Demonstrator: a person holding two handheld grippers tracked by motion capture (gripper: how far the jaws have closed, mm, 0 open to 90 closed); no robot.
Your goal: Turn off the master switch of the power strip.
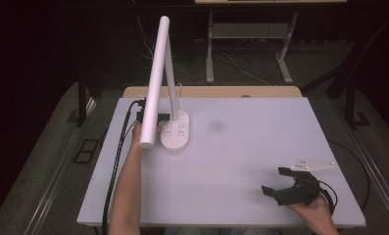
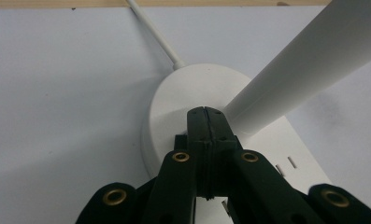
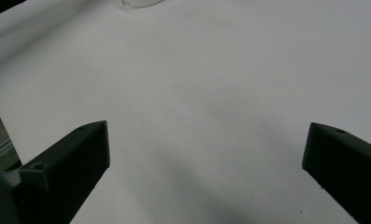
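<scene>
A white desk lamp stands at the back left of the table, its flat base (image 1: 176,133) under a long tube head (image 1: 154,83) that slants toward me. My left gripper (image 1: 163,118) reaches in behind that tube, partly hidden by it. In the left gripper view its jaws are pressed together, the gripper (image 2: 205,113) tip over the lamp base (image 2: 174,98) right beside the lamp's white tube (image 2: 309,60); nothing shows between them. My right gripper (image 1: 274,180) hovers near the front right corner, jaws wide apart over bare table (image 3: 206,93), and the right gripper (image 3: 206,144) holds nothing.
The lamp's white cord (image 2: 151,33) runs back toward the wooden table edge (image 1: 211,91). A black cable (image 1: 114,166) trails along the left side of the white tabletop (image 1: 241,147). Desk legs (image 1: 209,49) stand on the floor beyond.
</scene>
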